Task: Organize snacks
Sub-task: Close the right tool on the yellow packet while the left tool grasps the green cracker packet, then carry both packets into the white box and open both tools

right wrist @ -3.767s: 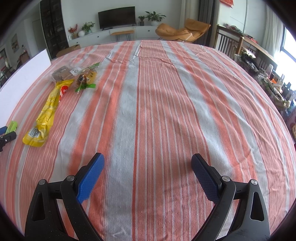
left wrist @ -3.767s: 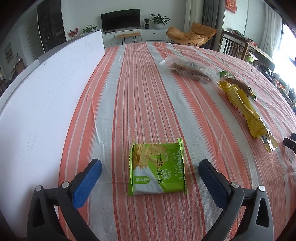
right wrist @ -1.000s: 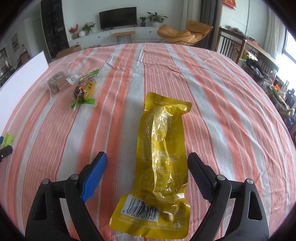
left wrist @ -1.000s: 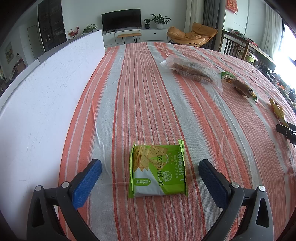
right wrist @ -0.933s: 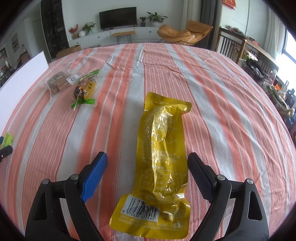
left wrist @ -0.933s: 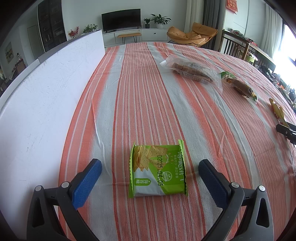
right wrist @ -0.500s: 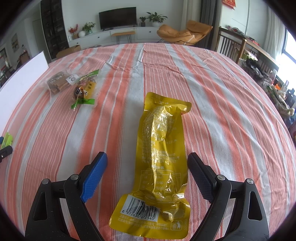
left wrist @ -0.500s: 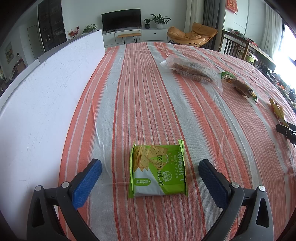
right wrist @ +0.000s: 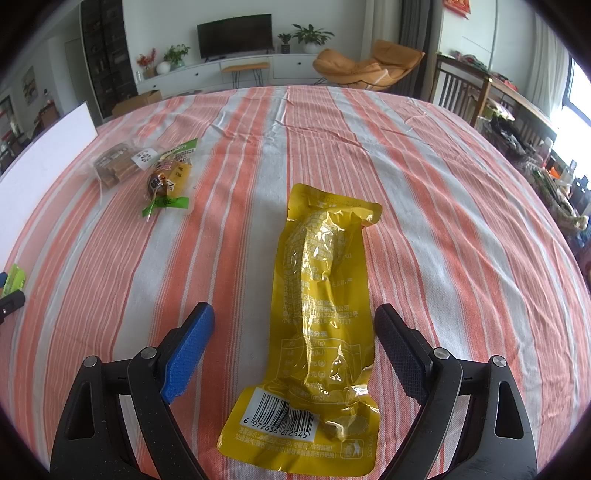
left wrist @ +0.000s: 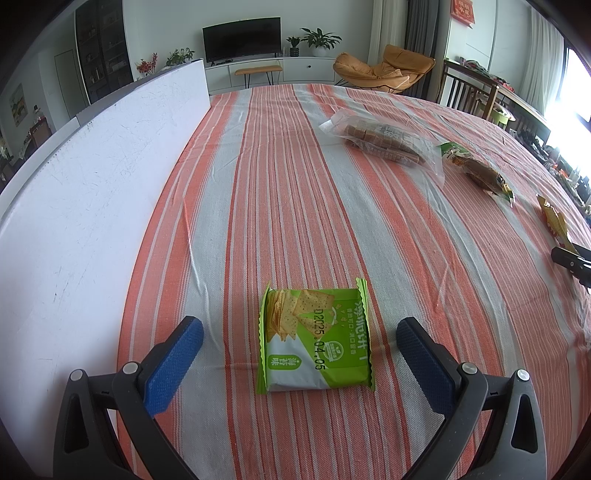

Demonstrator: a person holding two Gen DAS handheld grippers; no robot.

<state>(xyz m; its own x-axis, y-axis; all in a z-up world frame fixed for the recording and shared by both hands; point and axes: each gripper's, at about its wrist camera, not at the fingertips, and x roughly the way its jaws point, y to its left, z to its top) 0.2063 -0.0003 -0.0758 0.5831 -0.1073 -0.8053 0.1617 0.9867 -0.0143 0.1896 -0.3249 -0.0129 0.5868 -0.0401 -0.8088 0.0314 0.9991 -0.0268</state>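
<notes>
Four snack packs spread over the surface (left wrist: 280, 166), draped in an orange-and-white striped cloth (right wrist: 424, 177). Nearest the left hand-held gripper (left wrist: 300, 352): a green cracker packet (left wrist: 314, 341), flat on the cloth between the blue pads (left wrist: 173, 363), touching neither. Left jaws spread wide, nothing gripped. Along the left edge, a tall white board (left wrist: 85, 192), upright beside the cloth.

Farther off in the left wrist view, a clear bag of brown bars (left wrist: 384, 142), and just beside it, toward the right, a small green-edged pack with a brown snack inside (left wrist: 478, 171). Touching or only close: impossible to tell. At the far right edge, a sliver of yellow wrapper and one dark fingertip of the other tool.

Between the fingers of the right hand-held gripper (right wrist: 293, 341): a long yellow pouch (right wrist: 317, 306), lying lengthwise, barcode end nearest the camera, far end pointing away across the cloth. Right jaws also spread wide, pads clear of the pouch on both sides, nothing clamped. In the same view, up and to the left, the clear bag and the green-edged pack well apart from the pouch, with a corner of the green packet at the left border.

Beyond the surface, a television (right wrist: 234, 35), potted plants and an orange lounge chair (right wrist: 365, 64).
</notes>
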